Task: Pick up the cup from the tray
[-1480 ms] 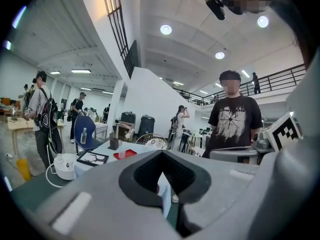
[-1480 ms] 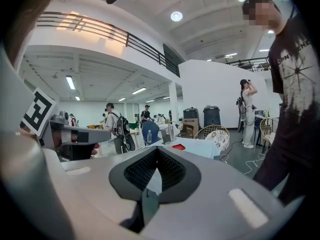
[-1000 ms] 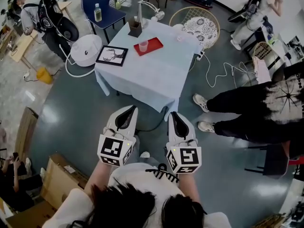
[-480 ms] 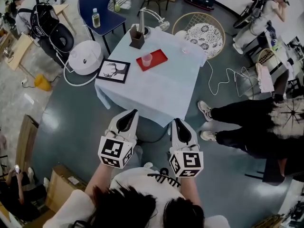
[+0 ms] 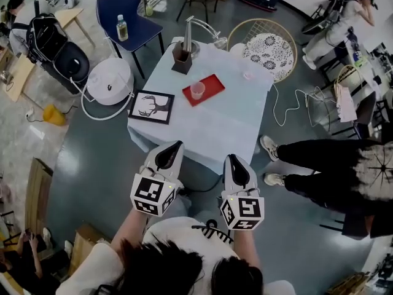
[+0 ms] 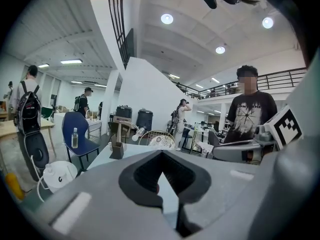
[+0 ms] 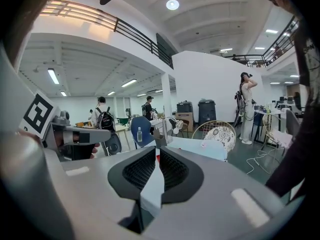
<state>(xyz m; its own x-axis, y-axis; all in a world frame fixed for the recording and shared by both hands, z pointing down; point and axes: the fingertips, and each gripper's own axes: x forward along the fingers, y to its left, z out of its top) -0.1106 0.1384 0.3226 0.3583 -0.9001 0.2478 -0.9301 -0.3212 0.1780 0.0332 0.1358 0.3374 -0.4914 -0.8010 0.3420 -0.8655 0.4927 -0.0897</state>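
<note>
My two arms reach up from the bottom of the head view. My left gripper (image 5: 177, 145) and my right gripper (image 5: 230, 157) sit side by side low in the centre, both pointing up the frame. In its own view the left gripper (image 6: 160, 155) has its jaws drawn together with nothing between them. The right gripper (image 7: 158, 150) is the same in its view, jaws closed and empty.

Both tips are at the near edge of the worktop (image 5: 212, 128), a square table under a pale blue cloth. A black-framed picture (image 5: 151, 107) lies flat on the worktop's left part. Further up, near the middle, lies the red tray (image 5: 212, 85). The clear pinkish cup (image 5: 197, 90) stands upright on it, well apart from both grippers. A dark brown holder (image 5: 182, 52) stands at the far left corner.

Beyond the worktop, a blue chair (image 5: 136, 17) at upper left has a bottle (image 5: 122, 27) on its seat. A round wicker chair (image 5: 265, 44) stands at upper right. A person in dark clothes (image 5: 334, 165) stands at the right edge of the frame.
</note>
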